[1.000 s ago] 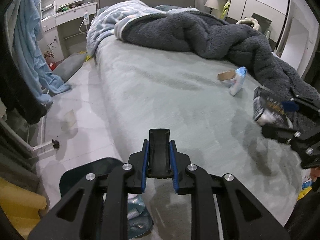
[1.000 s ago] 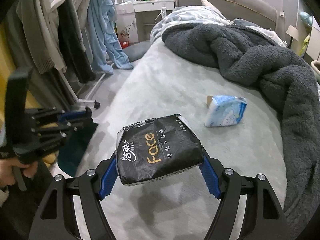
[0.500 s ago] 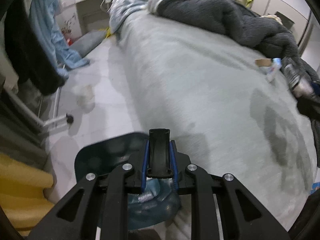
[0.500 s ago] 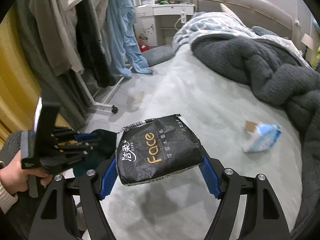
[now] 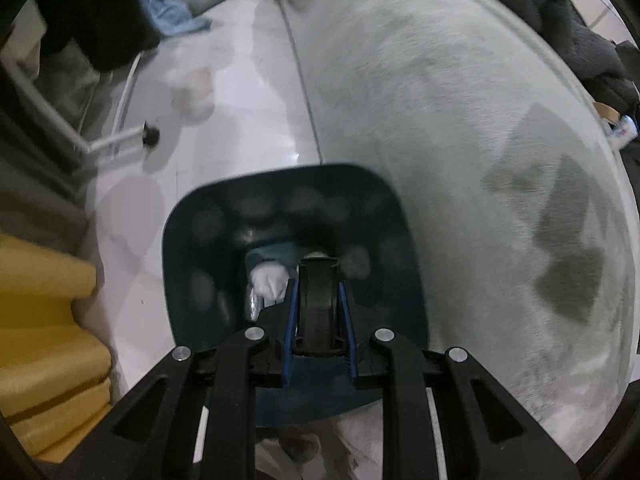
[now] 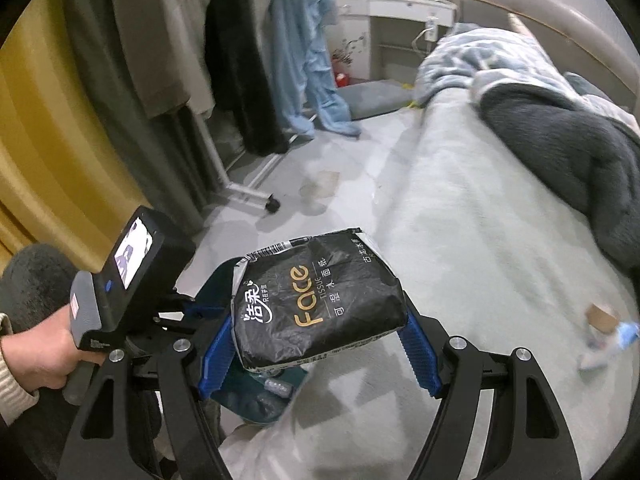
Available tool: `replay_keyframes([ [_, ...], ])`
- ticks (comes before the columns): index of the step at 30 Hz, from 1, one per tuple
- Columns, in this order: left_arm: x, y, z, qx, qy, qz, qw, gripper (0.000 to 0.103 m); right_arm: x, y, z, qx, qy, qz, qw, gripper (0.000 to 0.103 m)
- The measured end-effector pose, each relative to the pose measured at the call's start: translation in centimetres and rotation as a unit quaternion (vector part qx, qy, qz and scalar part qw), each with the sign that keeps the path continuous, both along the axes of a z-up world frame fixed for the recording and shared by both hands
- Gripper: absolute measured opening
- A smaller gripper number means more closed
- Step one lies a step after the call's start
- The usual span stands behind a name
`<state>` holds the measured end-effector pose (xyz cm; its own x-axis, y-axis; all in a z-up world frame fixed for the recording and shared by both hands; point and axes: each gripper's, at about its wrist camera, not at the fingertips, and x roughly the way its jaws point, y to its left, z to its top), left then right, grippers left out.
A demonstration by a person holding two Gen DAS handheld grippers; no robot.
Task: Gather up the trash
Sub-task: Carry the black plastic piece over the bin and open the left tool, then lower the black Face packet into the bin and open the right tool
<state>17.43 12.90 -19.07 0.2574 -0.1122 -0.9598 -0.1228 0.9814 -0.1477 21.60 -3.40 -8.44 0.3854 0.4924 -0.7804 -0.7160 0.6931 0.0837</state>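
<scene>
Black left tool (image 5: 319, 280) nose-down (clamped), over bin (image 5: 208, 216)

Crumpled black tissue pack (image 6: 320, 304) clamped aloft, dark teal bin (image 5: 296, 280) holding white wad, beside bed

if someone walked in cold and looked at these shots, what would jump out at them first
The black tissue pack lettered "Face" fills the middle of the right wrist view, clamped between the right gripper's blue pads above the bed's edge. In the left wrist view, the shut left gripper points down into a dark teal bin on the floor beside the pale bed, with white trash already inside.
</scene>
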Motion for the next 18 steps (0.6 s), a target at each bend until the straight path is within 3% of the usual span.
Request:
replay_keyframes([
  [12, -0.9, 4.0, -1.6, -0.026, 0.041, 0.041, 0.998, 0.022, 1.8, 4.5, -3.8, -0.034, 0.031, 0.033, 0.998, 0.075],
  [13, -1.0, 4.2, -1.5, -0.029, 0.041, 0.044, 0.9978, 0.024, 1.9, 4.6, -4.0, -0.035, 0.032, 0.033, 0.998, 0.075],
  [15, -1.1, 4.5, -1.2, -0.027, 0.039, 0.049, 0.9977, 0.043, 2.1, 4.8, -4.5, -0.039, 0.038, 0.033, 0.998, 0.075],
  [18, -1.3, 5.1, -0.4, -0.024, 0.026, 0.057, 0.9978, 0.056, 2.2, 5.2, -5.4, -0.048, 0.043, 0.033, 0.997, 0.075],
])
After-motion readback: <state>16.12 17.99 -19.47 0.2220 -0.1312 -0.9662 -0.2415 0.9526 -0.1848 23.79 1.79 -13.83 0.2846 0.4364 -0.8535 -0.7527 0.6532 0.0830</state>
